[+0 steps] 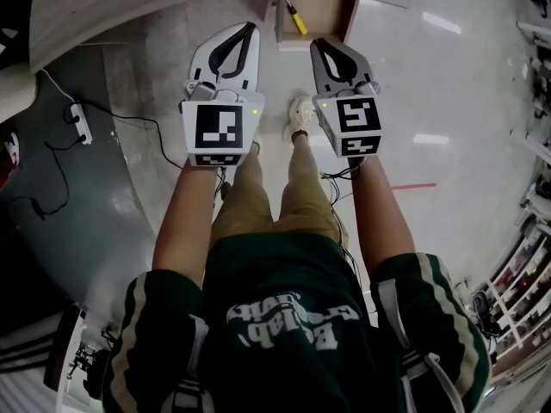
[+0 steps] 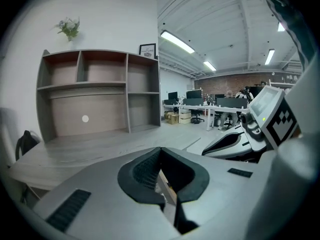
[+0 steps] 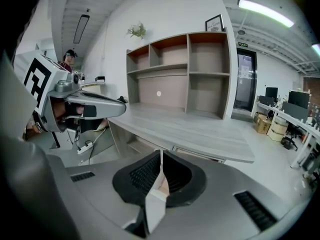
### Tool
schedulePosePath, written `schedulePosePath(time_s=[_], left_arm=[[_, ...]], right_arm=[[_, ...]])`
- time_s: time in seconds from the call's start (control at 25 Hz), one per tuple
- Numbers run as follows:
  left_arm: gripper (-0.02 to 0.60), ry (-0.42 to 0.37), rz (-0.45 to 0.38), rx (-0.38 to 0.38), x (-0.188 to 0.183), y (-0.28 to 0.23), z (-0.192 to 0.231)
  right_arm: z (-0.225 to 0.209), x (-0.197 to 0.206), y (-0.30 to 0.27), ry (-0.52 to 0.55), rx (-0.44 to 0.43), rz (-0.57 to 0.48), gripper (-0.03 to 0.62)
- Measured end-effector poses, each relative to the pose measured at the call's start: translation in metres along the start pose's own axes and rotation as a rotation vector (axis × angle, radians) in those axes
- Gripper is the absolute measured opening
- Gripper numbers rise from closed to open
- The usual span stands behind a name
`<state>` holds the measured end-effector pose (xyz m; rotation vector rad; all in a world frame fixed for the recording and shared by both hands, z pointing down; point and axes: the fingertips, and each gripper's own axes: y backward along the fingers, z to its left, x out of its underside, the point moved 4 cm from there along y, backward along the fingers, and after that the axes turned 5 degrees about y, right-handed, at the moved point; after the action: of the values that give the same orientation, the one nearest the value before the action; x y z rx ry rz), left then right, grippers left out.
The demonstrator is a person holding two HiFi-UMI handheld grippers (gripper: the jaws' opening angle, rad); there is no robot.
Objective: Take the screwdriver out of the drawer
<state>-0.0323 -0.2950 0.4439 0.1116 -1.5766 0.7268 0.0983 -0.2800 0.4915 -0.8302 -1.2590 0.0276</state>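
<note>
An open wooden drawer [image 1: 325,11] juts out from under the grey desk [image 1: 129,7] at the top of the head view. A yellow-handled screwdriver [image 1: 296,18] lies slanted inside it. My left gripper [image 1: 250,27] is left of the drawer and short of it, its jaws shut with nothing between them. My right gripper [image 1: 317,44] hangs just below the drawer's front edge, also shut and empty. Neither touches the drawer or the screwdriver. In the left gripper view the shut jaws [image 2: 161,150] point over the desk top [image 2: 100,146]. The right gripper view shows its closed jaws [image 3: 161,154] before the desk [image 3: 200,129].
A shelf unit [image 3: 185,74] stands on the desk against the wall. A power strip [image 1: 80,120] with black cables lies on the floor at left. The person's legs and white shoe [image 1: 301,114] are below the grippers. Racks [image 1: 534,231] line the right side.
</note>
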Motion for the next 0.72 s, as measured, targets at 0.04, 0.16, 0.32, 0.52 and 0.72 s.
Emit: schedulePosePath(time_s=[0.04, 0.16, 0.32, 0.52, 0.72], left_arm=[[0.017, 0.003, 0.004, -0.005, 0.005, -0.006, 0.001], [0.017, 0.012, 0.004, -0.027, 0.021, -0.018, 0.009], [0.017, 0.030, 0.011, -0.046, 0.041, -0.035, 0.016], [0.017, 0.052, 0.027, -0.067, 0.062, -0.046, 0.023], [0.017, 0.060, 0.036, -0.075, 0.083, -0.053, 0.026]], right_arm=[[-0.002, 0.006, -0.008, 0.003, -0.004, 0.005, 0.037], [-0.007, 0.023, -0.035, 0.014, -0.006, 0.012, 0.037], [-0.013, 0.041, -0.066, 0.040, -0.022, 0.032, 0.037], [-0.014, 0.066, -0.097, 0.053, -0.052, 0.073, 0.038], [-0.017, 0.100, -0.118, 0.055, -0.034, 0.122, 0.138]])
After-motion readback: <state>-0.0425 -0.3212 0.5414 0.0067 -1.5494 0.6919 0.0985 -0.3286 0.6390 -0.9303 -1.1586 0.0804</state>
